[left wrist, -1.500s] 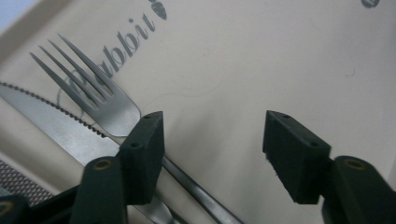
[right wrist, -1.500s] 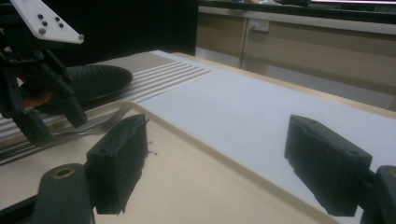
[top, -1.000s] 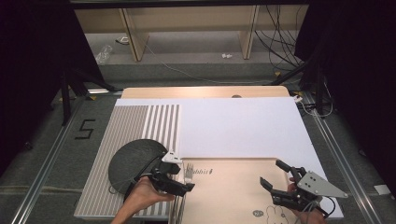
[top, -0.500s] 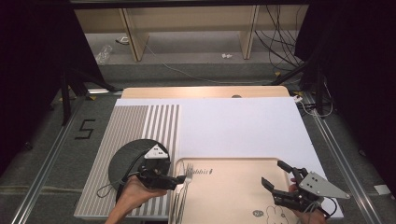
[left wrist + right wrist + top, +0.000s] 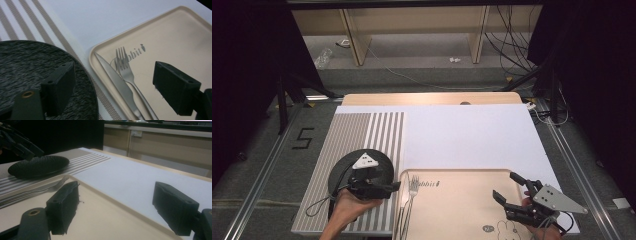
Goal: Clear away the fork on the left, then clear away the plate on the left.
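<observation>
- Left gripper (image 5: pixel 393 187), jaws wide apart and empty, hovers over round black speckled plate (image 5: pixel 343 170), beside silver metal fork (image 5: pixel 126 68) and knife (image 5: pixel 115 76).
- Right gripper (image 5: pixel 507 193), likewise spread, holds nothing above beige plastic tray (image 5: pixel 462 200).

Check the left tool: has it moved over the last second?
Yes. The left tool has drifted left, away from the fork on the tray, and now sits over the black plate. Its jaws stand open, holding nothing.
</observation>
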`<state>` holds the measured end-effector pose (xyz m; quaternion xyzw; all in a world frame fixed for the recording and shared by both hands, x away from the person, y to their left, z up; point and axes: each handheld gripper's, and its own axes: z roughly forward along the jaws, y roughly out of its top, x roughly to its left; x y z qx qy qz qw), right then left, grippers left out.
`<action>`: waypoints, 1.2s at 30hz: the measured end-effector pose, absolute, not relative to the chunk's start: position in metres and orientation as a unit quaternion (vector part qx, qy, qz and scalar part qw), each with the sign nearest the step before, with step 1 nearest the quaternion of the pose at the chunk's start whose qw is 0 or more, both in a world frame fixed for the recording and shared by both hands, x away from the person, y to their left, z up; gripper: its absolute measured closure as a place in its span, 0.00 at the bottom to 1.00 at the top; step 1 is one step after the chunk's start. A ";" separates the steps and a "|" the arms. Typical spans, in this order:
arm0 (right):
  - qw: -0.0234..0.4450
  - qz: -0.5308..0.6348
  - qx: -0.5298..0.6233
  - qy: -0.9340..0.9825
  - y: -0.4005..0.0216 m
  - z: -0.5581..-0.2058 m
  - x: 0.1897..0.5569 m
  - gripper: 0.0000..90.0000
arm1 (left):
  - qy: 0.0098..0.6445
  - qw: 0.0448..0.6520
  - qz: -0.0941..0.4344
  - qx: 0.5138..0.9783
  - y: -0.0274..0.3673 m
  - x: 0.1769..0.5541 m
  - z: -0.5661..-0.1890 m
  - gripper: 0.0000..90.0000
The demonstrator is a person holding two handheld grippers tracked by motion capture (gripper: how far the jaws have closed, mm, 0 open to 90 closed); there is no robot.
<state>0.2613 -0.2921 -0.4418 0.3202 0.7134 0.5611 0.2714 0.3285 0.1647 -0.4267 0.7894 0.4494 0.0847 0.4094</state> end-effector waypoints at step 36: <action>0.274 0.556 0.317 0.718 -0.289 -0.440 0.259 0.24 | 0.573 0.410 0.114 0.700 0.235 0.322 -0.441 0.19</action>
